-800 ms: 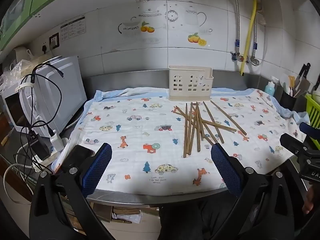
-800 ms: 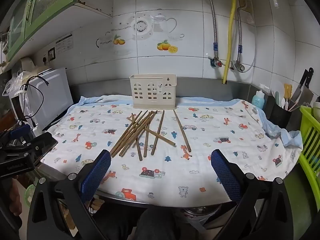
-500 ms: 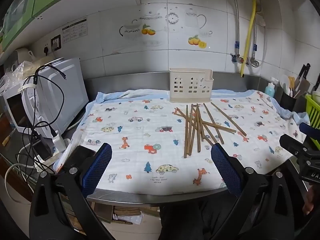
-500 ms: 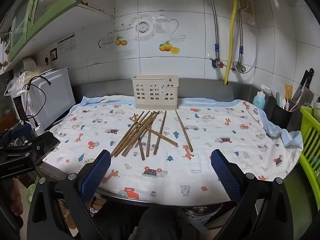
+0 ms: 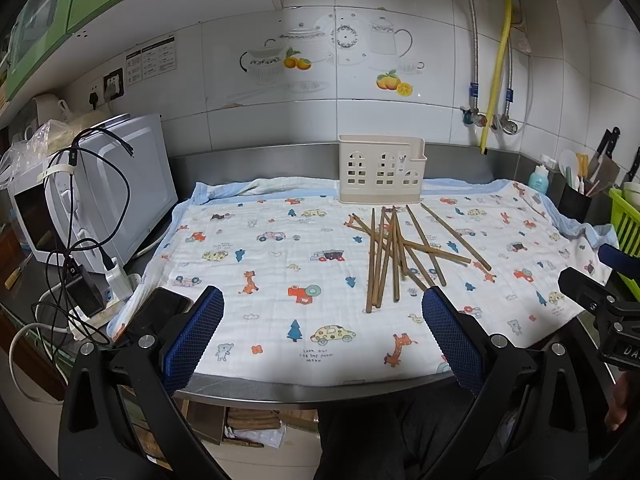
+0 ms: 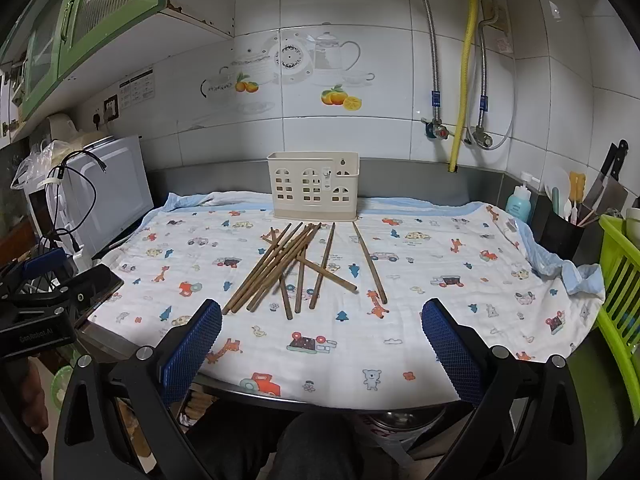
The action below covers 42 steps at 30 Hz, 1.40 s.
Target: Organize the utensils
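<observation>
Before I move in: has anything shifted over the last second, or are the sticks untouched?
Only the cameras moved: both views drifted slightly, so the scene sits a little differently in frame. Nothing was gripped or released. The chopsticks lie in the same crossed pile on the cloth, the holder stands behind them, and the left gripper and right gripper are open and empty as before.

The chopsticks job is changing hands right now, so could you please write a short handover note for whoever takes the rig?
Left gripper: open, empty, held back at the near counter edge.
Right gripper: open, empty, also at the near edge.
Brown wooden chopsticks: loose, criss-crossed pile on the cartoon-print cloth, one lying apart on the right side.
Cream plastic utensil holder: upright at the back by the wall, behind the pile; no chopsticks visible in it.
Done: nothing yet.
Left: pick up the chopsticks and stand them in the holder.
</observation>
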Available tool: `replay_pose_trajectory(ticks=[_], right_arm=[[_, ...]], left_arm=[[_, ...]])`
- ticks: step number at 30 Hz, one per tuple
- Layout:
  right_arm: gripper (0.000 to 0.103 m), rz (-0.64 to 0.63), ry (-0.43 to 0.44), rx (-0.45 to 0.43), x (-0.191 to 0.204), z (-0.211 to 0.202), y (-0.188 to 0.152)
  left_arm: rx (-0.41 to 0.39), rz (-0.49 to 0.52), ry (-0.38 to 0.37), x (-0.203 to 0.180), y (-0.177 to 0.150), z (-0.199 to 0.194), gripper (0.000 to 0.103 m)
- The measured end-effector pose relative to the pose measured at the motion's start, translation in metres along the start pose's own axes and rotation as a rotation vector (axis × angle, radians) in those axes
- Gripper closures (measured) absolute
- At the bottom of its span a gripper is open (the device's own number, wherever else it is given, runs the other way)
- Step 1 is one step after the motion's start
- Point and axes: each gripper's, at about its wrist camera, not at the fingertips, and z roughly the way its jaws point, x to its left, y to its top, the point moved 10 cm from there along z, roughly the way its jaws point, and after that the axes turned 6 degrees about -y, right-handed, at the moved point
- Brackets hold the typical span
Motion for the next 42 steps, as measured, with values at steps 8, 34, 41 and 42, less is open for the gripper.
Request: replay_pose_trajectory(ticks=[8,34,41,42], right_arm=[[0.006,-0.005,0.001,-0.005,0.0014,-0.0011,0.0007],[0.006,-0.01,0.005,-0.009,0.0023,-0.004,0.0027],[0.006,-0.013,0.002,-0.006,0.0036,-0.0025,0.0025],[0.006,-0.012,0.001,-0.006,0.0036,-0.0024,0.0026]], left_arm=[[0.001,-0.007,-0.009,0.0006,-0.0016,-0.0014,0.005],[-0.008,-0.002,-0.005,-0.0015,0.0046,-0.0048,0.005],[-0.007,-0.002,-0.007,-0.002,0.0043,-0.0042,0.005],[-0.007,-0.001,-0.005,-0.002,0.0048,-0.0043,0.005]])
